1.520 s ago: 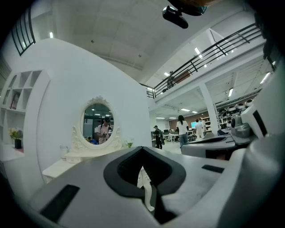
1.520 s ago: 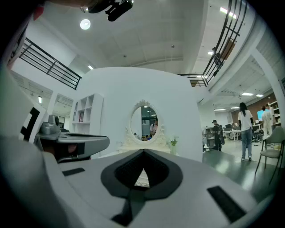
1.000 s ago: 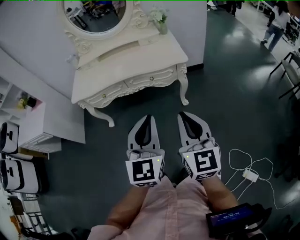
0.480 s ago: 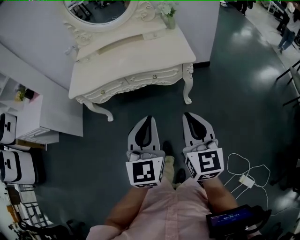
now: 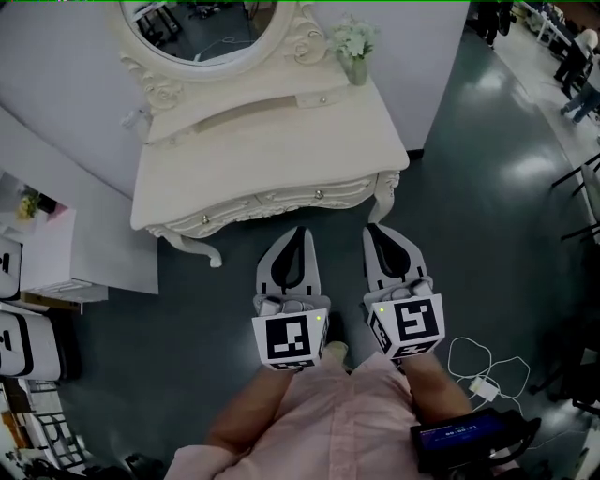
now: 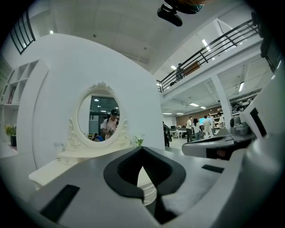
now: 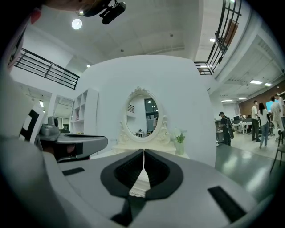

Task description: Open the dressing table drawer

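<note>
The cream dressing table (image 5: pixel 262 141) with an oval mirror (image 5: pixel 202 23) stands against the white wall. Its carved drawer front (image 5: pixel 281 199) faces me and carries small knobs (image 5: pixel 319 194). My left gripper (image 5: pixel 298 231) is shut and empty, its tip just short of the drawer front below the middle. My right gripper (image 5: pixel 373 228) is shut and empty too, near the right front leg (image 5: pixel 386 192). In the left gripper view the gripper (image 6: pixel 142 149) points level at the table (image 6: pixel 49 171). In the right gripper view the closed gripper (image 7: pixel 143 151) points at the mirror (image 7: pixel 144 116).
A vase of flowers (image 5: pixel 354 47) stands at the tabletop's back right corner. A white shelf unit (image 5: pixel 56 253) is on the left. Loose cables (image 5: pixel 483 370) lie on the dark floor at the right, with chairs (image 5: pixel 586 187) and people further off.
Both grippers have moved forward to the dressing table, which now sits right in front of their tips. Both stay shut.
</note>
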`<action>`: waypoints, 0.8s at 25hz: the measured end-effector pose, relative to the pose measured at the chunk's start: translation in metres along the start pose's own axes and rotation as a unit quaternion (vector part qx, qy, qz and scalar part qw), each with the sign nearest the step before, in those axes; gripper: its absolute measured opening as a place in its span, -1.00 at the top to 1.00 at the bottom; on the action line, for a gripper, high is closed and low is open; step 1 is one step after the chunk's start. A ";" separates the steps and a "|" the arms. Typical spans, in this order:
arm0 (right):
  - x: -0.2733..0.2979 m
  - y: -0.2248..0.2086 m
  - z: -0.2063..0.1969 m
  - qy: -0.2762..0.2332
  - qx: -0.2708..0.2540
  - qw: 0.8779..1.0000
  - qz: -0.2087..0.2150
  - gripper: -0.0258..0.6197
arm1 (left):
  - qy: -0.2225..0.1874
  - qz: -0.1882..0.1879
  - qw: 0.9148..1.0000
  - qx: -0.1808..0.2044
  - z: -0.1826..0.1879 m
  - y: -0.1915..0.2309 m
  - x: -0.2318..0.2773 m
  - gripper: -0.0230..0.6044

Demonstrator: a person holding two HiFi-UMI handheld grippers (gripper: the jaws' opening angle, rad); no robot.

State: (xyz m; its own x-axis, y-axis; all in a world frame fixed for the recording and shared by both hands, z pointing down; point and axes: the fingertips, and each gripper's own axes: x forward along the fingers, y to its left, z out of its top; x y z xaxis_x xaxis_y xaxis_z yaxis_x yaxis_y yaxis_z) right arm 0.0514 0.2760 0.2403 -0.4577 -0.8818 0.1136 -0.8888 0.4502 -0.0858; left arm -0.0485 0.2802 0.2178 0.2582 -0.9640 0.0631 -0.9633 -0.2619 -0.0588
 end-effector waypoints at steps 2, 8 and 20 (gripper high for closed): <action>0.024 -0.004 0.007 -0.004 -0.004 1.000 -0.002 0.86 | -0.009 -0.002 1.000 -0.001 0.006 0.012 0.021 0.90; 0.072 -0.017 0.021 -0.012 -0.006 1.000 -0.017 0.86 | -0.002 -0.016 1.000 0.008 0.007 0.038 0.066 0.90; 0.120 -0.063 0.011 0.004 0.007 0.999 -0.040 0.86 | 0.031 -0.033 0.999 -0.003 -0.024 0.039 0.131 0.90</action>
State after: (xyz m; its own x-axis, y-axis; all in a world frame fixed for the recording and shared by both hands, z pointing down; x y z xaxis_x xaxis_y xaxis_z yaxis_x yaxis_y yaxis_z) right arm 0.0526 0.1403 0.2489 -0.3846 -0.9141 0.1284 -0.9225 0.3756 -0.0893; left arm -0.0541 0.1445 0.2477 0.3172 -0.9396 0.1283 -0.9445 -0.3252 -0.0466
